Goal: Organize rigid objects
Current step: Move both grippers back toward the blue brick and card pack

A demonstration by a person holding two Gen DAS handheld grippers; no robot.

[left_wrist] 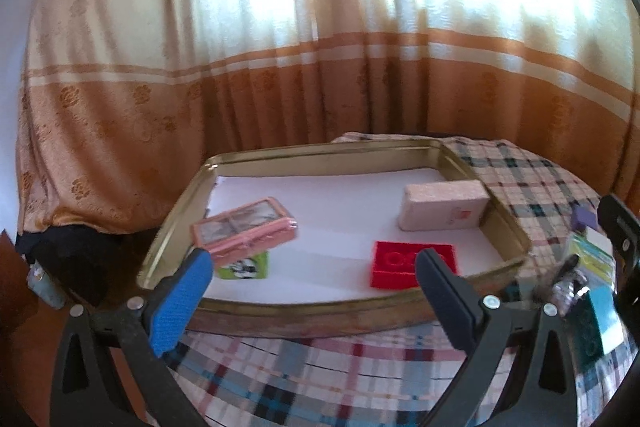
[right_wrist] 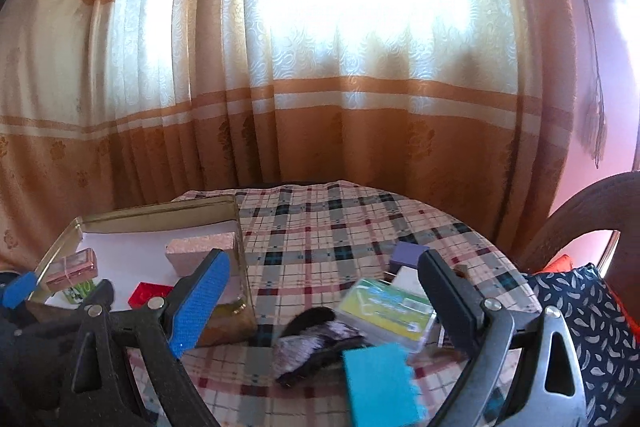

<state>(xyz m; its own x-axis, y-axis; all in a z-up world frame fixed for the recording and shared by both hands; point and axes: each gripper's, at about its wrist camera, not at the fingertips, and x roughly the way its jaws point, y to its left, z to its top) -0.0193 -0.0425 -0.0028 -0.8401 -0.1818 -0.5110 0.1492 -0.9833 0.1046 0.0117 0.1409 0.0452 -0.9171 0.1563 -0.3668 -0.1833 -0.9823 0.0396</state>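
While the round table under its plaid cloth carried everything, the work was split in two: a shallow gold tin tray lined with white paper sat on the left as the sorting place, and a loose pile waited on the cloth to its right. Four boxes already lay inside the tray, spaced apart, which suggested it was being filled piece by piece. A pale pink glittery box stood against the far right wall, carrying a small red mark too blurred to read. A pink clear-lidded case rested tilted on top of a green box with a black-and-white picture, likely stacked to save floor. A red box with embossed rings lay near the front rim.

Outside the tray, the pile held a yellow-green packet with blurred, unreadable print, a teal block nearest the camera, a dark furry item, and a purple box set on something white.

Both tools were empty with fingers spread apart: the left gripper hovered at the tray's front rim, and the right gripper hung over the pile, probably lining up for the next pick.
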